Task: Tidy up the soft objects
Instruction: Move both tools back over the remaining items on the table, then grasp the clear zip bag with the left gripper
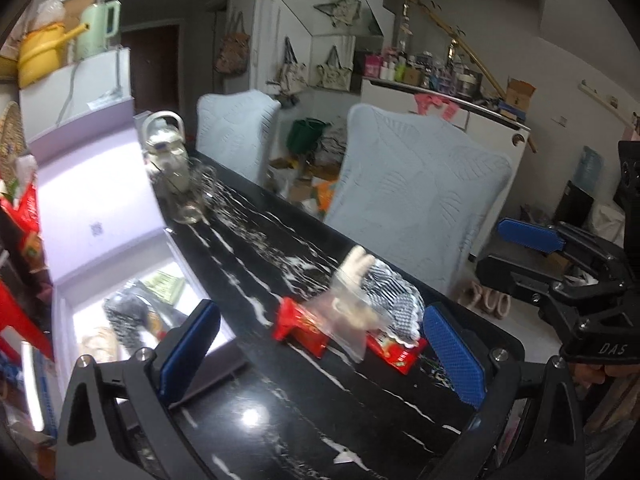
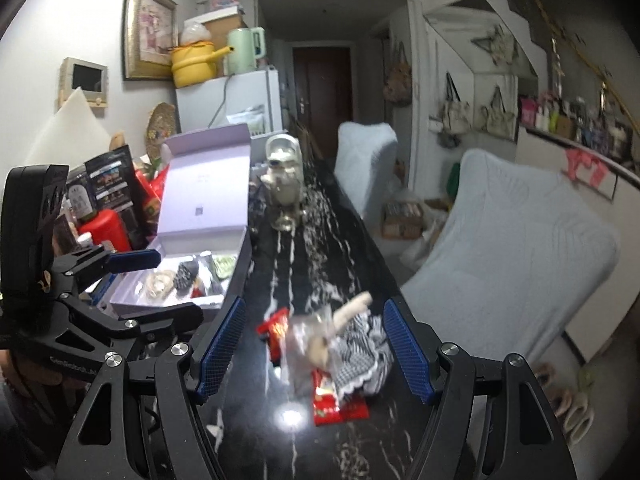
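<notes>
Black white-veined table (image 2: pixel 288 248), red packets (image 2: pixel 334 400), black-and-white checked cloth (image 2: pixel 360 344), lilac box (image 2: pixel 208 176)

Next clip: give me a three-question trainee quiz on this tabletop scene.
1. True or false: the open lilac gift box is empty.
2. What lies on top of the black-and-white checked cloth: A, a beige soft toy in a clear bag; B, a kettle?
3. Fill in: both grippers' blue-padded fingers stand ____.

Key: 1 false, it holds several items. 2 A, with red snack packets beside it on the black marble table. 3 open, holding nothing.
</notes>
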{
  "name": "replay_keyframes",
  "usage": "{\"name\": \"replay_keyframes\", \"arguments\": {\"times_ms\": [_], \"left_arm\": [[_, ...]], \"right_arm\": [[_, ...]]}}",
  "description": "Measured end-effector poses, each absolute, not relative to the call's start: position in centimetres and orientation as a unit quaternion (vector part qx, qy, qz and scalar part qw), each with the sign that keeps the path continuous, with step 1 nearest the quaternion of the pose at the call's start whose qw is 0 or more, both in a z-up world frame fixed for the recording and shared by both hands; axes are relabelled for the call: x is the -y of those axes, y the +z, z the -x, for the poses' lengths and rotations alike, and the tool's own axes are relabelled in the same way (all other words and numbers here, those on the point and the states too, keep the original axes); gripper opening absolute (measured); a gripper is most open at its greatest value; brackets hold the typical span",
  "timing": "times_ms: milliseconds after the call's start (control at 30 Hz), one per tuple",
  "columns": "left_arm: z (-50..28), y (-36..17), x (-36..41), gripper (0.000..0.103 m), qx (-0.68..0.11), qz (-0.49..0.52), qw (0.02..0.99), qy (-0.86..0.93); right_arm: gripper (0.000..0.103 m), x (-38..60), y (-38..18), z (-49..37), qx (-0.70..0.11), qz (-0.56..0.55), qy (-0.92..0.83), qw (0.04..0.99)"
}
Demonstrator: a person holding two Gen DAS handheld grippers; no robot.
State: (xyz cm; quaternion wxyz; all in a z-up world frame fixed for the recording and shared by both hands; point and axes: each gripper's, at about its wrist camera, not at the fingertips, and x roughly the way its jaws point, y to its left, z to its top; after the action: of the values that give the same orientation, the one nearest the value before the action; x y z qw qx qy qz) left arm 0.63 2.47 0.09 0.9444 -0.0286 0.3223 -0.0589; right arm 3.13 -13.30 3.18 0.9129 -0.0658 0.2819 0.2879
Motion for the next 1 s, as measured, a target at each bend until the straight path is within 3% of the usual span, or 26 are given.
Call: {"name": "replay_keyframes", "arguments": {"times_ms": [1000], "left_arm": [[-12.7,-10.5,1.6,0.103,-0.426,-0.011,0.887,-0.180]], "right_arm": [[0.072,19.7,-6.0,-9.4,-0.394,0.000,0.222,0.892]]}}
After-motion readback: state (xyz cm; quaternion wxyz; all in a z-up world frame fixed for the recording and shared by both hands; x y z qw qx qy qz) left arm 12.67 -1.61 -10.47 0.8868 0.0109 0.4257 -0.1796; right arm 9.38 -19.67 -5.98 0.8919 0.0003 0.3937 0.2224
